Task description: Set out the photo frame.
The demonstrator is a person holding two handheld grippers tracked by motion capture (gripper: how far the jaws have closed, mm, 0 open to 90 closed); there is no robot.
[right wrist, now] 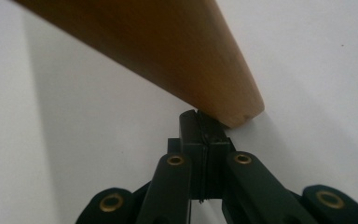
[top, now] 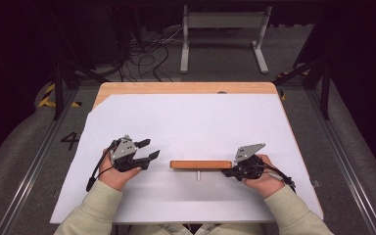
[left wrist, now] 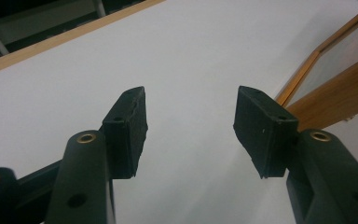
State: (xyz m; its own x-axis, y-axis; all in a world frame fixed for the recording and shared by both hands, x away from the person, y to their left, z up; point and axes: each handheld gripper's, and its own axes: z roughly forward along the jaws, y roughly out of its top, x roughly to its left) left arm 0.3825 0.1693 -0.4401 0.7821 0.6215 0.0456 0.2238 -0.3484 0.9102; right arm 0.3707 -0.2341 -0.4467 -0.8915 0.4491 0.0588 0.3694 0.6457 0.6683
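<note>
On the worktop, near its front middle: a wooden bar (top: 200,164) is lying flat and crosswise, between the two hands, with a short pale peg (top: 198,175) sticking out of its near side.
Bar up close: in the right gripper view the wooden bar (right wrist: 168,51) is running slantwise across the top, its rounded end sitting just above the black jaw tips and seeming to touch them.
Bar from the left: in the left gripper view its wood (left wrist: 335,100) is showing at the right edge, beyond the right-hand jaw.
Right hand-held gripper (top: 235,171): its jaws are pressing together with nothing between them, seen plainly in its own view (right wrist: 200,126); it is sitting at the bar's right end, a grey plate on top.
Left hand-held gripper (top: 149,150): its jaws are standing apart, holding nothing (left wrist: 190,116), only bare white sheet between them; it is resting just beside the bar's left end, not touching it.
Worktop (top: 191,117): a white sheet is covering it, a wooden edge showing along the far side.
Person: both forearms in pale sleeves are coming in from the bottom.
</note>
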